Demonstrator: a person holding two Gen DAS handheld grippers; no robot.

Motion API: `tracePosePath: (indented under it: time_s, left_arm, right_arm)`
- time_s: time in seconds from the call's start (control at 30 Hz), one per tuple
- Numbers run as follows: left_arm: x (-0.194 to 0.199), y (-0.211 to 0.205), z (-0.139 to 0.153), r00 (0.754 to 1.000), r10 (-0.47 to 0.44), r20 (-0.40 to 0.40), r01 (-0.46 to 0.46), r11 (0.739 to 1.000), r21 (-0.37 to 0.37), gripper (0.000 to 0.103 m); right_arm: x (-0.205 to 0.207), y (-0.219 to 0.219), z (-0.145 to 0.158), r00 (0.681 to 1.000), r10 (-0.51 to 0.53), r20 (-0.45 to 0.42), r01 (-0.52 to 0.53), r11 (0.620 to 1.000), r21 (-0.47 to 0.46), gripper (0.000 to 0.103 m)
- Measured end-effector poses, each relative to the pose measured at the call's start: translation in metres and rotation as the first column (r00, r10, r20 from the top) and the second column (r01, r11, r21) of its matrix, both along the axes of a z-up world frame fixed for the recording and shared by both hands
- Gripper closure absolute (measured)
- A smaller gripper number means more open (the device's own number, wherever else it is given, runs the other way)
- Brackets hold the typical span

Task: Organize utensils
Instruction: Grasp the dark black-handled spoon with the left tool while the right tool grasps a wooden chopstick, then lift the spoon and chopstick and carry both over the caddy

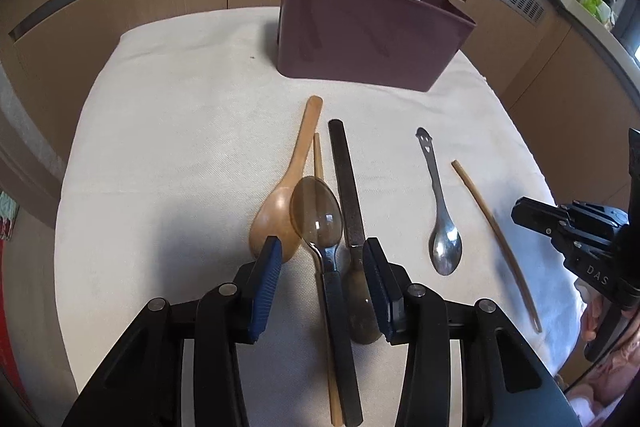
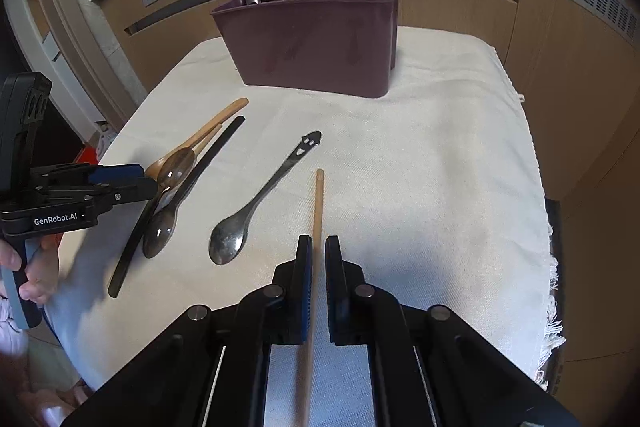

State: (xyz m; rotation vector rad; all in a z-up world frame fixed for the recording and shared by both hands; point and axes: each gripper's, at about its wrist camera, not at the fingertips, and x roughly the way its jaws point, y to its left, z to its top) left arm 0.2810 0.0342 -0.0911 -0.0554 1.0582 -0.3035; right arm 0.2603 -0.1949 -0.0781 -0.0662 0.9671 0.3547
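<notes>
two claws work at once: right claw (image 2: 319,253) clenched on a wooden chopstick (image 2: 318,203) for lifting toward the maroon caddy (image 2: 316,47); left claw (image 1: 322,257) released, straddling the translucent spoon (image 1: 316,217).

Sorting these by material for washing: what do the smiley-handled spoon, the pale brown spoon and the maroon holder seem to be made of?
Smiley-handled spoon: likely stainless steel, polished; its bowl mirrors light. Pale brown spoon: apparently wood or bamboo, matte and warm tan, no glints. Maroon holder: probably moulded plastic, smooth and slightly glossy; shadows of the utensils inside show through its wall, so it looks faintly see-through.
</notes>
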Motion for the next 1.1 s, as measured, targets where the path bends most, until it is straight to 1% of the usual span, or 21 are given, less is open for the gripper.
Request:
tracePosePath:
  time_s: [0.07, 0.2, 0.23, 0.27, 0.33, 0.43, 0.5, 0.63, 0.67, 0.7, 0.73, 0.77, 0.8, 0.9, 1.1]
  left_arm:
    - [0.005, -0.008, -0.004, 1.000, -0.010, -0.009, 0.011, 1.000, 0.024, 0.060]
    - [0.020, -0.022, -0.012, 1.000, 0.007, 0.002, -0.007, 0.993, 0.114, 0.060]
    - [0.024, -0.027, -0.013, 1.000, 0.004, 0.019, -0.006, 0.990, 0.139, 0.063]
    - [0.026, -0.030, -0.013, 0.999, 0.000, 0.041, -0.006, 0.988, 0.153, 0.071]
    - [0.027, -0.035, -0.013, 0.998, -0.006, 0.066, -0.005, 0.985, 0.171, 0.072]
    - [0.024, -0.034, -0.011, 0.997, -0.024, 0.067, 0.015, 0.992, 0.125, 0.072]
    - [0.017, -0.033, -0.010, 0.997, -0.032, 0.065, 0.024, 0.993, 0.113, 0.072]
    - [0.007, -0.027, -0.010, 0.999, -0.031, 0.038, 0.027, 0.995, 0.092, 0.072]
    - [0.006, -0.027, -0.010, 0.999, -0.029, 0.033, 0.026, 0.995, 0.091, 0.072]
    - [0.004, -0.025, -0.010, 0.999, -0.027, 0.020, 0.025, 0.996, 0.087, 0.072]
    - [0.004, -0.026, -0.010, 1.000, -0.028, 0.012, 0.027, 0.996, 0.083, 0.072]
    - [0.003, -0.024, -0.010, 1.000, -0.029, 0.007, 0.028, 0.997, 0.078, 0.071]
    - [0.003, -0.024, -0.009, 1.000, -0.031, 0.001, 0.030, 0.997, 0.077, 0.071]
    - [0.002, -0.024, -0.009, 0.999, -0.032, -0.015, 0.033, 0.996, 0.080, 0.071]
    - [0.002, -0.029, -0.011, 0.999, -0.043, -0.031, 0.046, 0.991, 0.124, 0.068]
  right_arm:
    - [0.001, -0.001, -0.003, 1.000, 0.003, -0.013, -0.003, 1.000, 0.010, 0.098]
    - [0.001, -0.001, -0.004, 1.000, 0.007, -0.016, -0.007, 1.000, 0.014, 0.097]
    - [0.000, -0.001, -0.004, 1.000, 0.012, -0.014, -0.012, 1.000, 0.013, 0.094]
    - [0.000, 0.000, -0.004, 1.000, 0.013, -0.016, -0.013, 1.000, 0.009, 0.094]
    - [0.000, 0.001, -0.007, 0.999, 0.016, -0.030, -0.016, 1.000, 0.003, 0.094]
    - [0.003, 0.004, -0.011, 0.999, 0.016, -0.048, -0.016, 1.000, -0.002, 0.092]
    - [0.006, 0.009, -0.013, 0.998, 0.026, -0.052, -0.026, 1.000, -0.010, 0.090]
    - [0.018, 0.020, -0.022, 0.997, 0.030, -0.070, -0.034, 0.997, -0.065, 0.088]
    - [0.018, 0.023, -0.022, 0.998, 0.030, -0.056, -0.034, 0.997, -0.075, 0.088]
    - [0.019, 0.026, -0.022, 0.998, 0.035, -0.054, -0.040, 0.995, -0.096, 0.089]
    - [0.019, 0.030, -0.022, 0.998, 0.049, -0.047, -0.055, 0.989, -0.134, 0.097]
    - [0.018, 0.032, -0.021, 0.997, 0.056, -0.047, -0.062, 0.987, -0.150, 0.097]
    - [0.018, 0.031, -0.020, 0.997, 0.058, -0.054, -0.065, 0.987, -0.144, 0.098]
    - [0.017, 0.021, -0.017, 0.995, 0.059, -0.079, -0.066, 0.995, -0.080, 0.098]
    - [0.009, 0.007, -0.010, 0.998, 0.030, -0.056, -0.033, 0.998, -0.049, 0.098]
